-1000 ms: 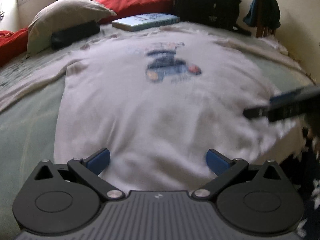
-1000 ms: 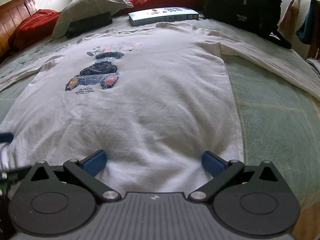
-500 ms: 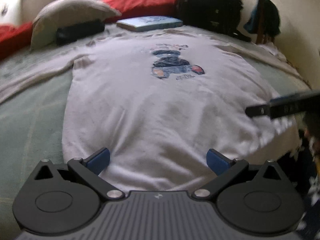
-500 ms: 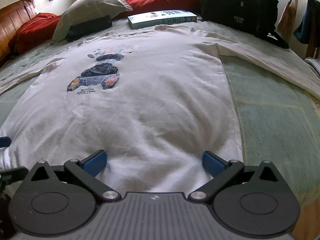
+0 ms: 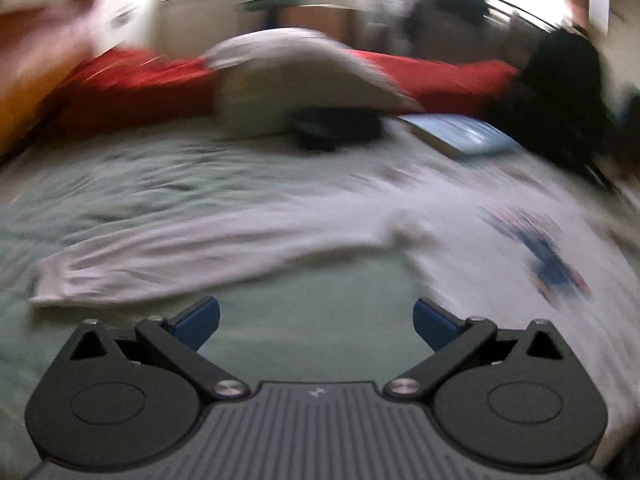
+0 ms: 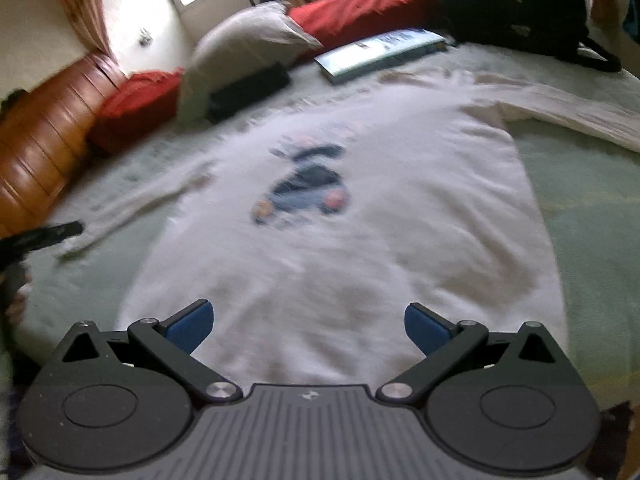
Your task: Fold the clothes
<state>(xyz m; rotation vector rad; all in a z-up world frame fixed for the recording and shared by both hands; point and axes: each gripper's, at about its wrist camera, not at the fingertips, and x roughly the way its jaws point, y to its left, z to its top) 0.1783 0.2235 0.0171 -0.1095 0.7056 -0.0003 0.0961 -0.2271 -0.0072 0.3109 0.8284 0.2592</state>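
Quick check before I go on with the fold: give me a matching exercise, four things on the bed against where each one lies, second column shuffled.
Things:
1. white long-sleeved shirt with a blue print
2. light blue book
3. flat black case
4. black backpack

Places:
A. tucked under the beige pillow
B. spread flat on the green bedspread, sleeves out
C. far right, standing against the red bolster
D. just beyond the shirt's collar

Pairs: 1-B, 2-D, 3-A, 4-C
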